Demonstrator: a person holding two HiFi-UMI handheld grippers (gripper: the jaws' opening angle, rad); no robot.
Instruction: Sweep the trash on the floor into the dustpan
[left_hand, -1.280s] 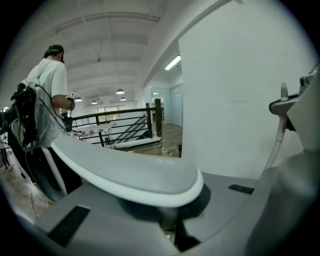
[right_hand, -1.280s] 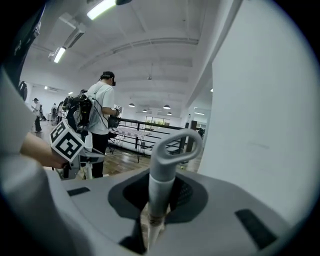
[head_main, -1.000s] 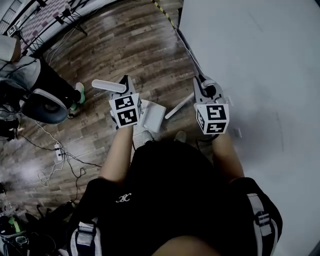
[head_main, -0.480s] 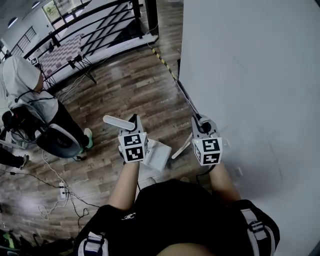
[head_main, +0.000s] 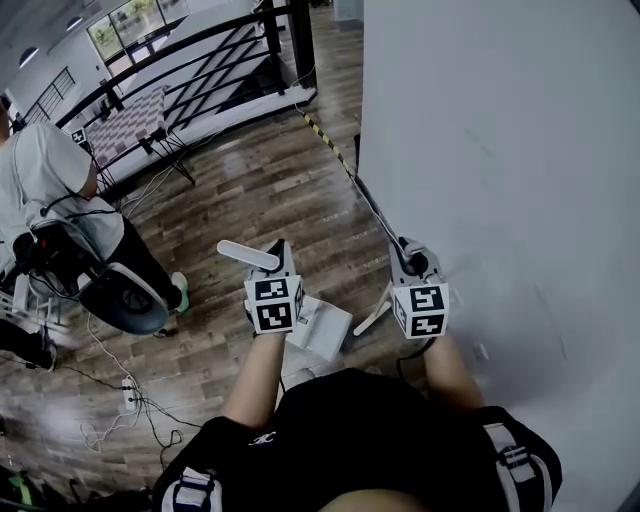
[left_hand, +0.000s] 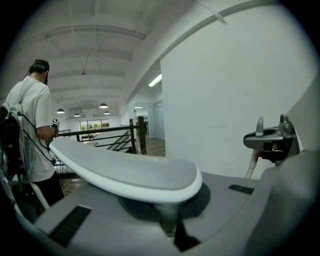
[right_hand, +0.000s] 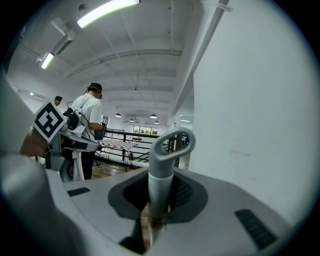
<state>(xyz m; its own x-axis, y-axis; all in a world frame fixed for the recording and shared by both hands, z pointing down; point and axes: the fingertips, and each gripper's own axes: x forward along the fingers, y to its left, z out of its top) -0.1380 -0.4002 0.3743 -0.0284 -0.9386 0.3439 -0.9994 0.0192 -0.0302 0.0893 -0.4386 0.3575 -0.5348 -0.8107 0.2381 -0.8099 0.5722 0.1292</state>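
Between the jaws of L gripper (head_main: 277, 262) sits the dustpan handle (left_hand: 125, 172), a flat grey paddle w/ white rim. The jaws are clamped on its base, and the paddle sticks out past the tips toward that gripper's left. Below & just right of the same gripper hangs the dustpan (head_main: 322, 328) tray, white and tilted, lying btw the two grippers. Can't tell if it touches the wood floor (head_main: 250, 190).

R gripper (head_main: 410, 262) is closed round the broom handle (right_hand: 161, 170). The grey shaft stands upright btw the jaws, w/ its hang-loop poking out beyond the tips. Under R gripper the broom stick (head_main: 372, 316) slants down toward the tray, its low end just beside the tray's edge. Brush head can't be made out.

Both grippers are abt level w/ each other and apart, jaws pointing fwd, away from the person holding them. From L gripper's cam, R gripper shows off to the right w/ the white stick under it. From R gripper's cam, L gripper's marker cube (right_hand: 49, 121) shows at left.

Right of R gripper, close by, is a white wall (head_main: 500, 150). Ahead of both grippers, yellow-black tape (head_main: 328, 142) runs on the floor near the wall base, w/ a black railing (head_main: 302, 40) farther off. Far left of L gripper stands another person (head_main: 45, 175) in a white top, back turned. Left & behind L gripper, cables (head_main: 100, 430) and a power strip (head_main: 130, 398) lie on the boards.
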